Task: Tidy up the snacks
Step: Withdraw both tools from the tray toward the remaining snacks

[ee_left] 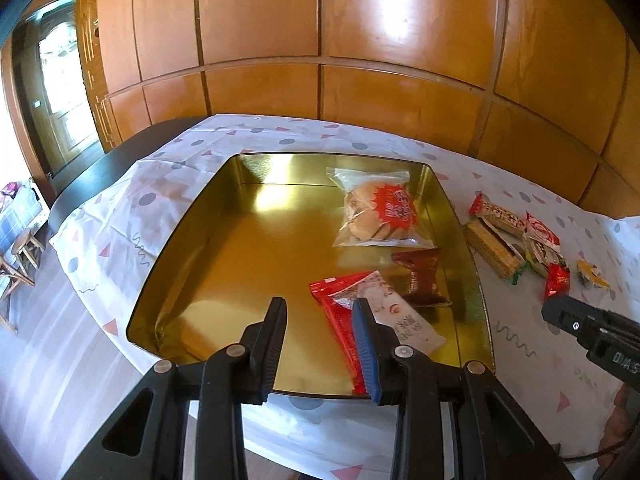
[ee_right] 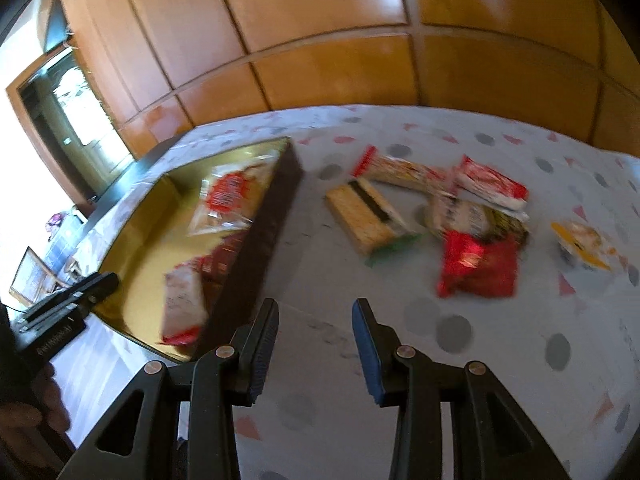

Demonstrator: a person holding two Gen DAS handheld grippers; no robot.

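Left wrist—red-white packet point(ee_left: 376, 312) touching right finger point(ee_left: 366, 344).

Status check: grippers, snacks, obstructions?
Left gripper open over gold tray; right gripper open, empty. Three snacks in tray, loose snacks on tablecloth. Nothing blocking.

Gold tin point(ee_left: 192, 264), three snack packets inside, left gripper point(ee_left: 320, 312) spread above

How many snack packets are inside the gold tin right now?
3: clear bag of round biscuits at the far right, brown packet nearer, red-and-white packet nearest. None looks hidden.
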